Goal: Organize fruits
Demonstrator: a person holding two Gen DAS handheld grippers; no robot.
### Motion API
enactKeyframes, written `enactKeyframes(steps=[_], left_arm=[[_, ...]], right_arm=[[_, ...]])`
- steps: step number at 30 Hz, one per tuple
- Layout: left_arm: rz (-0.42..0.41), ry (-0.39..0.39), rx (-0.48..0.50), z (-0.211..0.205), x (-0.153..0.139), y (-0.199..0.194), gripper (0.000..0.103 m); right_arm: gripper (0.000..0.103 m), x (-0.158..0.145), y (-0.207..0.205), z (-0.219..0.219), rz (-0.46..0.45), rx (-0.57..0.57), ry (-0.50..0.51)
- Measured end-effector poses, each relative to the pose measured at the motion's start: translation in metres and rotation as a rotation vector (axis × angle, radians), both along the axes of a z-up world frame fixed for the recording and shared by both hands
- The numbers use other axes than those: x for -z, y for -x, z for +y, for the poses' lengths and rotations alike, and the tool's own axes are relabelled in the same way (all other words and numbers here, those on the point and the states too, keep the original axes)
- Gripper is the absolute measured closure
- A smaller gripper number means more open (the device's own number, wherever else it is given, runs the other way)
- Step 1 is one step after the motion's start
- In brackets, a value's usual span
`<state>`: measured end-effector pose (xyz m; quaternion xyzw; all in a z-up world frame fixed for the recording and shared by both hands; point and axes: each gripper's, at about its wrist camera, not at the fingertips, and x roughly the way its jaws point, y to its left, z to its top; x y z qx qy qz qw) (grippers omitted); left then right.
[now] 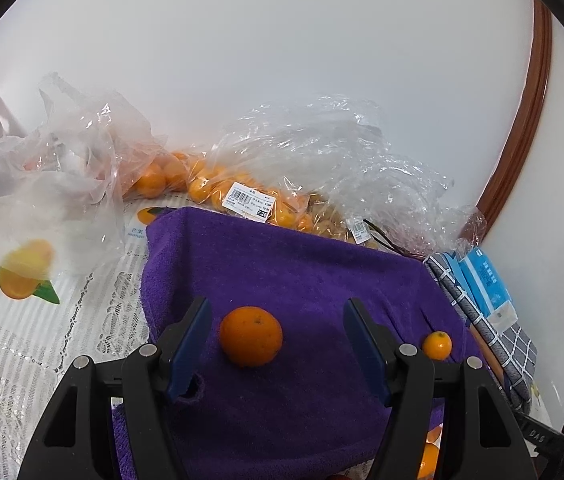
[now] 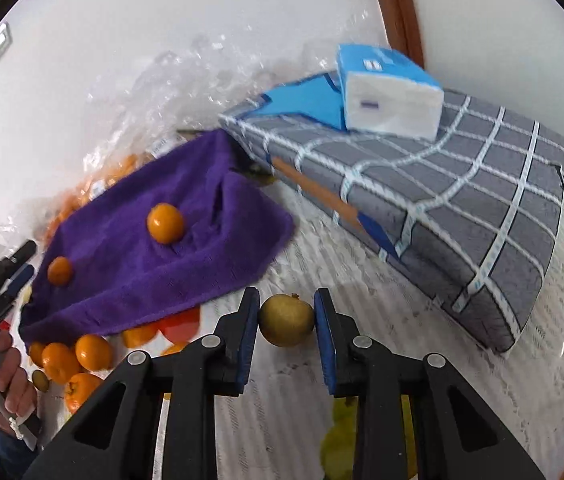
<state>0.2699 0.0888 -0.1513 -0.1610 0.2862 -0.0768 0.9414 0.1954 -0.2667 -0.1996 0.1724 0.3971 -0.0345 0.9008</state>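
The right hand-held gripper (image 2: pixel 287 320) gripped a brown fruit (image 2: pixel 287 321); the left hand-held gripper (image 1: pixel 276 334) gaped around an orange (image 1: pixel 251 336) on the towel (image 1: pixel 282 264), needing centred, gentle closing.

Far right of my view, a grey checked cushion (image 2: pixel 442 200) lies on the lace tablecloth (image 2: pixel 282 400), a blue tissue pack (image 2: pixel 390 96) resting on top of it.
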Motion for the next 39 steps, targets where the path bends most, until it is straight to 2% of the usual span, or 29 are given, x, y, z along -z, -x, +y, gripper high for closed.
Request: enactKeyframes(steps=[8,13,19,22,24,27,31,35,36,37,38,39], left_arm=[[-0.005,0.012,-0.016,0.005,0.000,0.004,0.037],[-0.022,-0.019,-0.020,0.000,-0.003,0.009,0.037],[-0.042,-0.039,-0.022,0.001,-0.012,0.039,0.038],[-0.028,-0.022,-0.013,0.006,-0.010,0.065,0.038],[-0.031,-0.048,-0.018,0.007,-0.008,0.084,0.037],[-0.003,-0.095,-0.022,0.008,0.000,0.106,0.037],[0.114,-0.101,0.001,0.009,0.018,0.110,0.038],[0.168,-0.147,0.057,-0.004,0.026,0.107,0.046],[0.187,-0.163,0.071,-0.008,0.028,0.105,0.051],[0.211,-0.176,0.082,-0.012,0.031,0.102,0.068],[0.227,-0.178,0.087,-0.012,0.033,0.101,0.078],[0.237,-0.171,0.091,-0.012,0.035,0.101,0.078]], right_arm=[[0.074,0.003,-0.001,0.005,0.035,0.008,0.054],[0.075,0.000,0.000,0.014,0.016,-0.014,0.098],[0.075,-0.007,0.011,0.011,-0.059,-0.011,0.094],[0.075,-0.010,0.014,0.011,-0.077,-0.012,0.102],[0.075,-0.012,0.015,0.012,-0.084,-0.018,0.109],[0.075,-0.013,0.015,0.014,-0.092,-0.028,0.111],[0.075,-0.013,0.016,0.013,-0.096,-0.029,0.105],[0.075,-0.014,0.019,0.015,-0.103,-0.035,0.110],[0.075,-0.014,0.020,0.015,-0.107,-0.038,0.109],[0.075,-0.015,0.020,0.015,-0.111,-0.039,0.108],[0.075,-0.015,0.021,0.015,-0.114,-0.040,0.105],[0.075,-0.016,0.022,0.015,-0.116,-0.041,0.103]])
